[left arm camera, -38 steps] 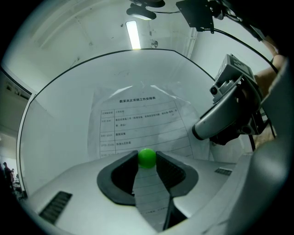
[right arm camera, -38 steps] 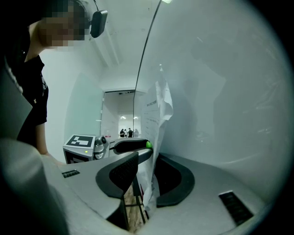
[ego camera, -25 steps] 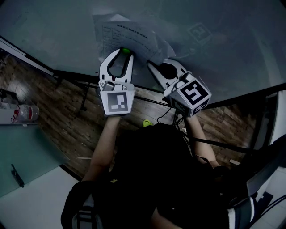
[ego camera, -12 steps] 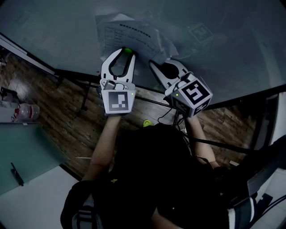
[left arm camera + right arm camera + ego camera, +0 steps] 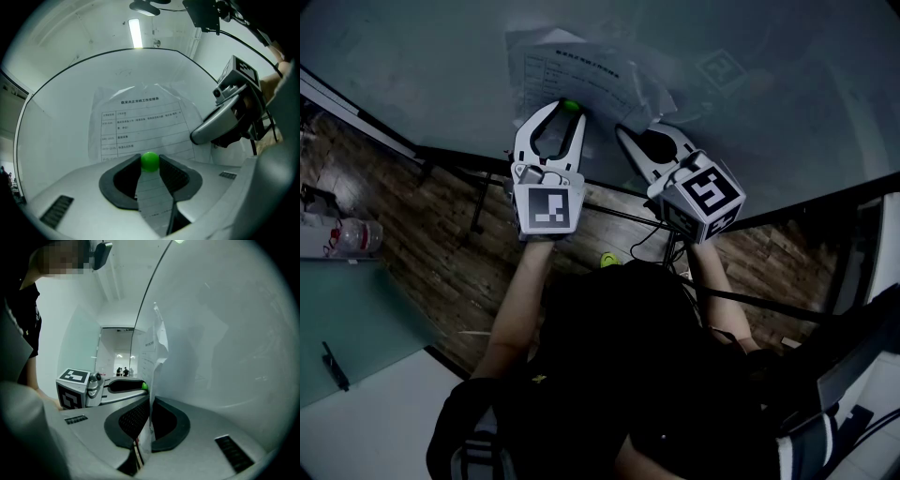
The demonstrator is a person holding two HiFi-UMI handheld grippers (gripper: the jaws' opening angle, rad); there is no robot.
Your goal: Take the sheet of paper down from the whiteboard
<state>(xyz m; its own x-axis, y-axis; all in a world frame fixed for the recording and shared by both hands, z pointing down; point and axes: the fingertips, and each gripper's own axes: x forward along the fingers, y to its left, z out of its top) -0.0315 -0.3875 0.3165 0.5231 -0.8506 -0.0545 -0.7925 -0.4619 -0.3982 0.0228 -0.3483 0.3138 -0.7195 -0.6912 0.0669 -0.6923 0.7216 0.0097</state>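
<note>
Sheet of paper [image 5: 140, 123] lies flat on whiteboard [image 5: 441, 66], pinned at lower edge by green magnet [image 5: 150, 161]. Left gripper [image 5: 564, 112] jaws partway apart, clamped on magnet. Right gripper [image 5: 150, 405] jaws nearly together, pinching sheet near lower right corner. Best approach: pull magnet straight off board, no sideways drag; hold pinch firm, peel sheet away gently to avoid tearing.

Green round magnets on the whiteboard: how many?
1: green round magnet at the printed white paper sheet's bottom edge, held in the left gripper's jaws. Others may be hidden.
</note>
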